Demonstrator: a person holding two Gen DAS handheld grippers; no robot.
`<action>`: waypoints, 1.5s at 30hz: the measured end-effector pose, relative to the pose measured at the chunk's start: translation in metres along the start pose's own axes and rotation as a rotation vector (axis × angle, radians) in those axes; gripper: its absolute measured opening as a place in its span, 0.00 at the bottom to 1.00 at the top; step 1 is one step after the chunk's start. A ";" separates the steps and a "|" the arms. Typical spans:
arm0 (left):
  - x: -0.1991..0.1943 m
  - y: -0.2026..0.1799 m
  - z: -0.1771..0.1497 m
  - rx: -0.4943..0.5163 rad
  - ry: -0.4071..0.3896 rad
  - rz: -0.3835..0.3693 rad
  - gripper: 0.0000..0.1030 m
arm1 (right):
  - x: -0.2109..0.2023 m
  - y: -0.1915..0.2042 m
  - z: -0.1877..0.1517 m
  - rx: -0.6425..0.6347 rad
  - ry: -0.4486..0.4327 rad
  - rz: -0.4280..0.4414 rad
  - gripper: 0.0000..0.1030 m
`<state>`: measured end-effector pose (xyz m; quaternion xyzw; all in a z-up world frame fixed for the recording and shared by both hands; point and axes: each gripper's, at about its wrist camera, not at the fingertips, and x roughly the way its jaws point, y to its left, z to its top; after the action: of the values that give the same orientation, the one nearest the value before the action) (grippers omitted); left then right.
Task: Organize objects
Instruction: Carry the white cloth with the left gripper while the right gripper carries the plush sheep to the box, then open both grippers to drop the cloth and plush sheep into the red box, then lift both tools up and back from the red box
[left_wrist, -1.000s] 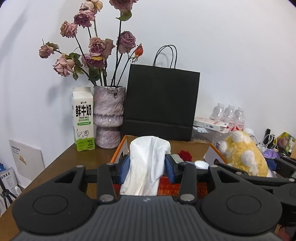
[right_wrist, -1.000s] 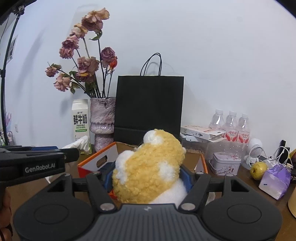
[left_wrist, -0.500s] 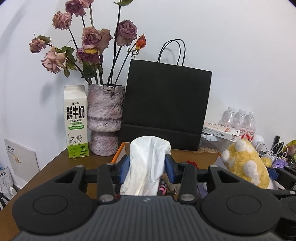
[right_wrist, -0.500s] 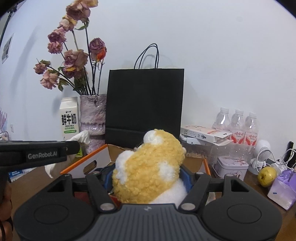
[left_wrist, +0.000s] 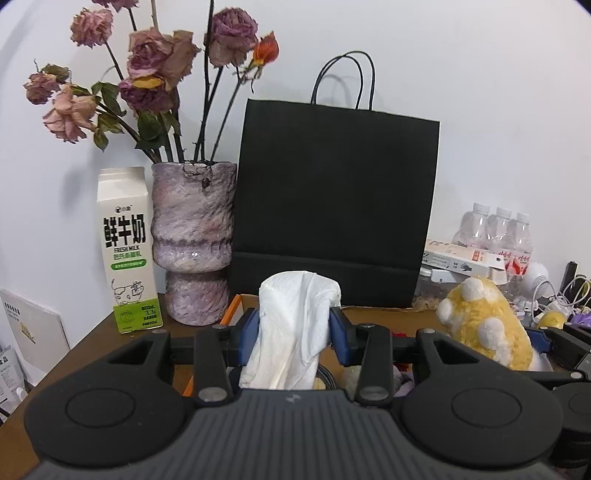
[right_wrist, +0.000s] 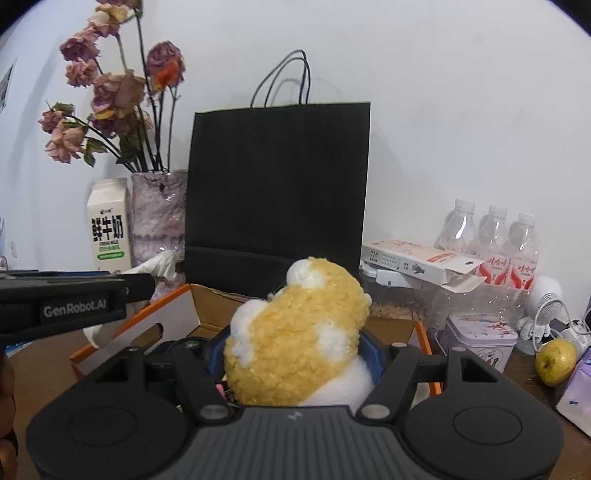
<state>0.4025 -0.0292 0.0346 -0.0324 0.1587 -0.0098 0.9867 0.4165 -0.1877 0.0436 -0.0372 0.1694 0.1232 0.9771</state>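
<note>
Both grippers had drawn closer to the back of the bench over the last second: the milk carton (left_wrist: 127, 251), vase (left_wrist: 194, 243) and black paper bag (left_wrist: 338, 206) loomed larger in each wrist view, and the open cardboard box (right_wrist: 177, 314) sat lower in the frame.

At this moment the left gripper (left_wrist: 294, 328) had its jaws pressed in on a crumpled white tissue (left_wrist: 291, 328), which stood up between the blue pads above the box. The right gripper (right_wrist: 295, 354) had its jaws closed around a yellow and white plush toy (right_wrist: 295, 332), also carried over the box, just right of the tissue.

As for progress, each tool held one item and neither had been set down. The box appeared to hold some small things already, though they were too hidden to name. Loose items sat on the right of the bench (right_wrist: 40, 365): a small tin (right_wrist: 480, 339), a pear (right_wrist: 556, 362) and water bottles (right_wrist: 491, 236). Placing the two held items probably remained, and whether the rest needed sorting could not be told.
</note>
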 end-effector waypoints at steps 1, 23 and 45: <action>0.004 0.001 0.000 0.001 0.005 -0.003 0.41 | 0.005 -0.002 0.000 0.003 0.005 0.000 0.65; 0.053 0.011 -0.003 0.019 0.020 0.005 0.84 | 0.047 -0.018 -0.006 0.028 0.065 -0.015 1.00; 0.022 0.021 -0.001 0.006 0.000 0.029 1.00 | 0.018 -0.012 -0.002 0.042 0.031 0.002 1.00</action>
<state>0.4229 -0.0093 0.0260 -0.0272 0.1590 0.0042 0.9869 0.4356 -0.1954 0.0362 -0.0184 0.1873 0.1202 0.9747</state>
